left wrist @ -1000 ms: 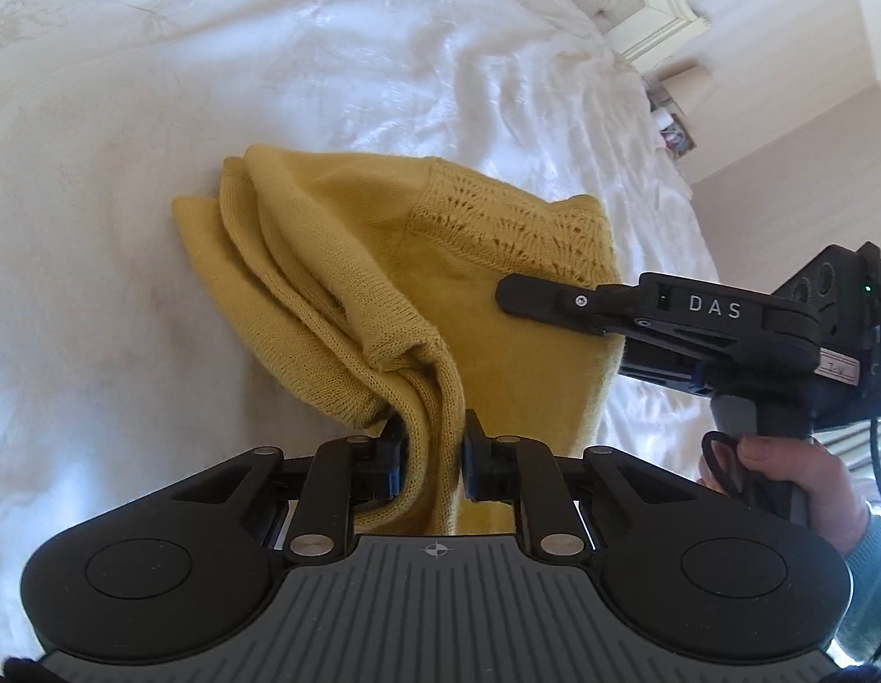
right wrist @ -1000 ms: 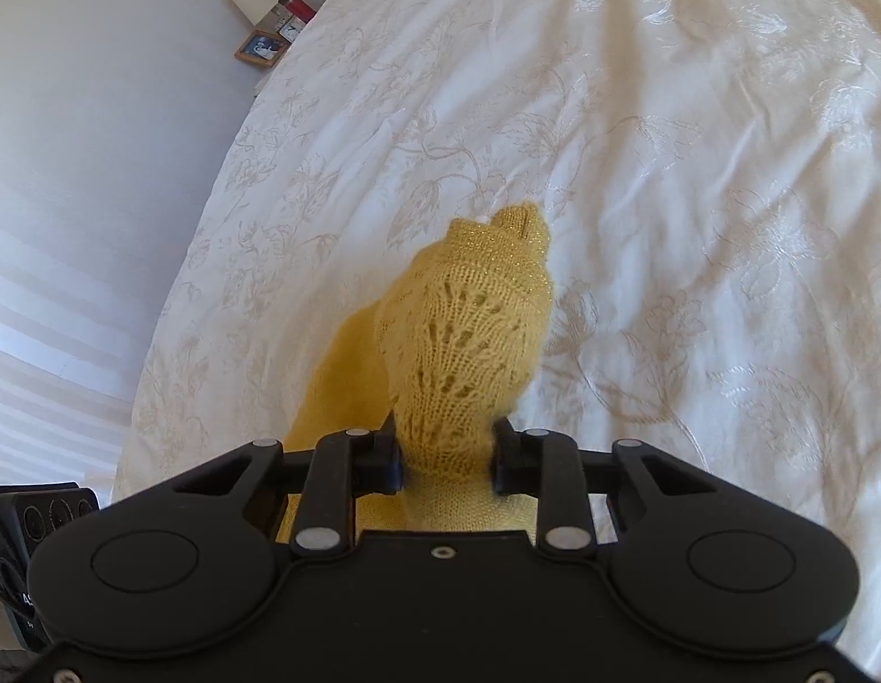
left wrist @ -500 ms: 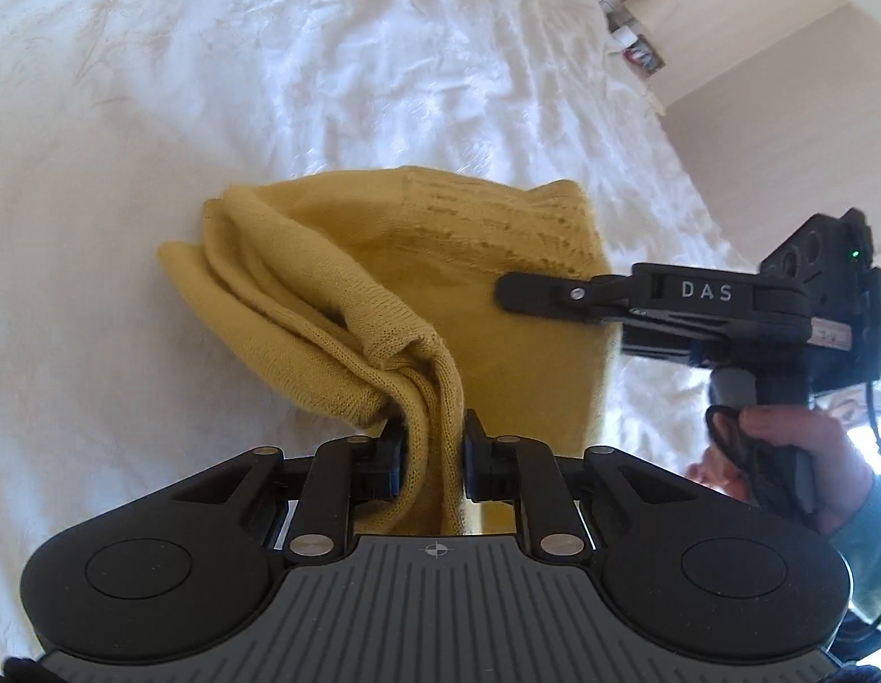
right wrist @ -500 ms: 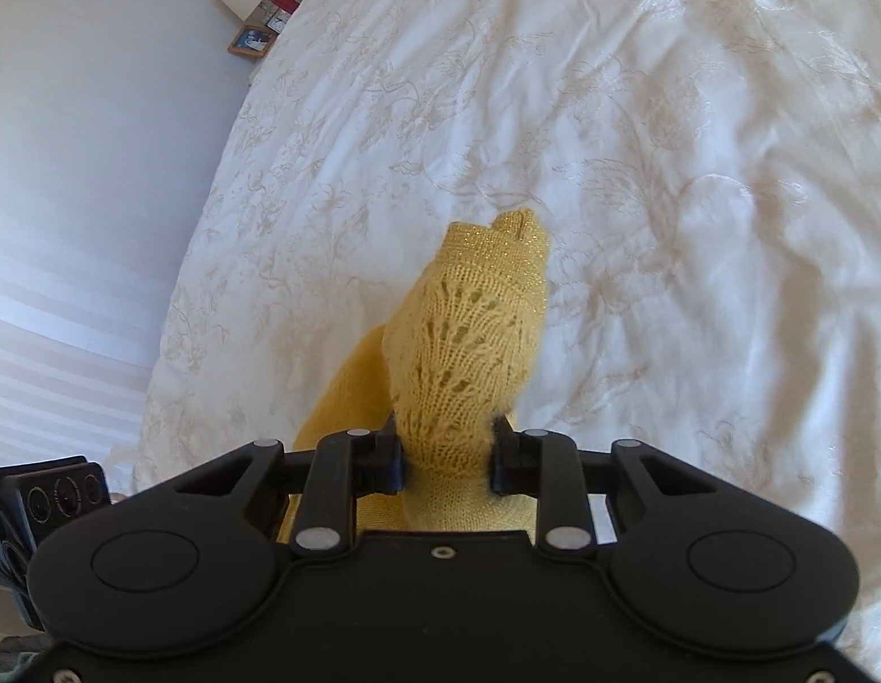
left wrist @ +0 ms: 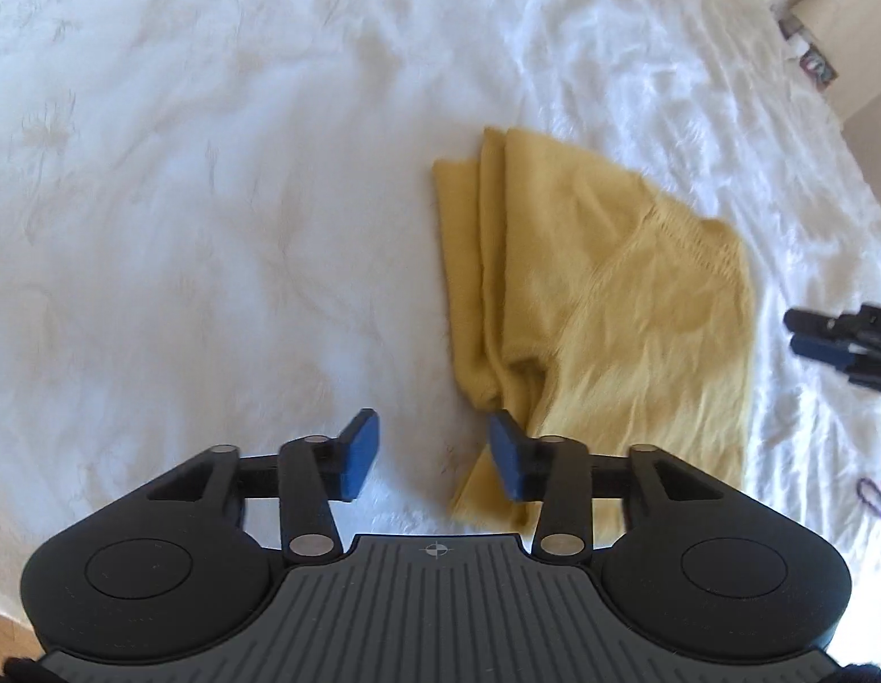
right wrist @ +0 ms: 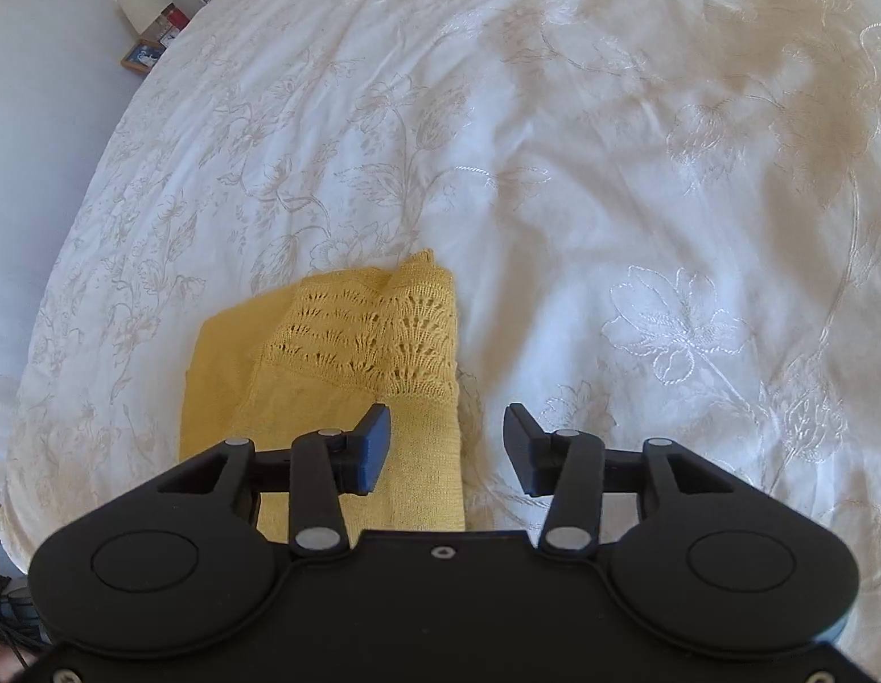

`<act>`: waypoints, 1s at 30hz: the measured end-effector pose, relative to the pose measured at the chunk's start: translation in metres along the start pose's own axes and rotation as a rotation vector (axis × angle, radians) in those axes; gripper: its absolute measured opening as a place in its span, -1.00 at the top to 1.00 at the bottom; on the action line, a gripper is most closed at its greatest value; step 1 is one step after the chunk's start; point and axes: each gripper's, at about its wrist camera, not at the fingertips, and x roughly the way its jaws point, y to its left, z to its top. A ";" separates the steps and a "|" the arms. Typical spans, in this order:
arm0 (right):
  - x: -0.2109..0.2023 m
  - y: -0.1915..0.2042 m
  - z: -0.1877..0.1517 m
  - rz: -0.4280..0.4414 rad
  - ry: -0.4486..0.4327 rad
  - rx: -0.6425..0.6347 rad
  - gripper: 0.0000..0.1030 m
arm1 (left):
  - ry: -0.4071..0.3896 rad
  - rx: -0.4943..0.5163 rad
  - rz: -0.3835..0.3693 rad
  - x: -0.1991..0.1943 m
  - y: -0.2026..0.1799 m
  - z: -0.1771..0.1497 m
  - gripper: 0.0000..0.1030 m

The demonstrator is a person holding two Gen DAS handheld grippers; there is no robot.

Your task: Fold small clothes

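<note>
1 yellow knit garment (left wrist: 600, 307) lay on the white bedspread (left wrist: 213, 199), folded into a rough rectangle. Mustard-yellow, fine knit, w/ a lacy openwork band (right wrist: 372, 336) across 1 end; the rest plain stitch. From the left wrist view, 3 stacked fold edges showed along its left side, and the layers bunched into a small crumple near the bottom corner. Top layer fairly flat, w/ a faint seam line running diagonally. That view was a bit motion-blurred, so stitch detail was hard to read there.

Left gripper (left wrist: 435, 452) was released, jaws spread wide, nothing between them. Its right blue pad (left wrist: 506, 455) sat just over the garment's lower-left corner; can't tell if it touched. Left blue pad (left wrist: 358, 452) was over bare bedspread.

Right gripper (right wrist: 446, 449) was also let go, jaws wide apart, holding nothing. Its left finger (right wrist: 375, 447) hung over the garment's plain part near the right edge; right finger (right wrist: 523, 449) over the embroidered bedspread (right wrist: 639, 199). The right gripper also showed at the far right edge of the left wrist view, beside the garment but apart from it.

Count: 1 garment, 2 grippers. Bedspread was white w/ tonal floral embroidery, lightly wrinkled. A bedside shelf w/ a lamp (right wrist: 141, 3) and small framed pics sat by the wall, well apart.
</note>
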 end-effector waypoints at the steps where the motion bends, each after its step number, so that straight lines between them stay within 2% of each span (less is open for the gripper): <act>1: -0.001 0.001 -0.002 0.008 -0.004 -0.002 -0.06 | -0.036 0.003 -0.014 -0.003 -0.004 0.007 -0.24; 2: -0.001 0.003 -0.005 0.018 -0.008 -0.009 -0.09 | -0.062 0.006 -0.030 -0.004 -0.009 0.014 -0.31; 5: 0.001 0.015 -0.012 0.043 -0.008 -0.065 -0.28 | -0.078 0.020 -0.057 0.004 -0.026 0.034 -0.32; 12: 0.011 0.054 -0.040 0.076 0.037 -0.227 -0.29 | -0.054 0.125 -0.126 0.048 -0.050 0.068 -0.30; 15: 0.017 0.066 -0.053 0.093 0.059 -0.240 -0.30 | 0.011 0.125 -0.121 0.068 -0.049 0.076 -0.29; 16: 0.019 0.068 -0.056 0.099 0.064 -0.235 -0.30 | 0.034 0.117 -0.113 0.075 -0.048 0.079 -0.20; 17: 0.020 0.070 -0.058 0.101 0.067 -0.228 -0.30 | 0.051 0.107 -0.107 0.078 -0.045 0.079 0.08; 19: 0.023 0.075 -0.061 0.103 0.071 -0.219 -0.30 | 0.063 0.078 -0.079 0.082 -0.038 0.079 0.38; 20: 0.025 0.076 -0.063 0.105 0.072 -0.217 -0.30 | 0.061 0.060 -0.088 0.081 -0.036 0.078 0.54; 21: 0.026 0.079 -0.064 0.103 0.072 -0.218 -0.30 | 0.062 0.037 -0.116 0.080 -0.031 0.078 0.64; 23: 0.029 0.081 -0.065 0.099 0.074 -0.218 -0.30 | 0.041 0.043 -0.115 0.077 -0.028 0.074 0.81; 27: 0.031 0.084 -0.062 0.100 0.071 -0.212 -0.30 | -0.011 0.135 -0.034 0.063 -0.029 0.062 0.83; 30: 0.028 0.088 -0.054 0.098 0.036 -0.223 -0.30 | -0.016 0.119 -0.009 0.060 -0.017 0.057 0.83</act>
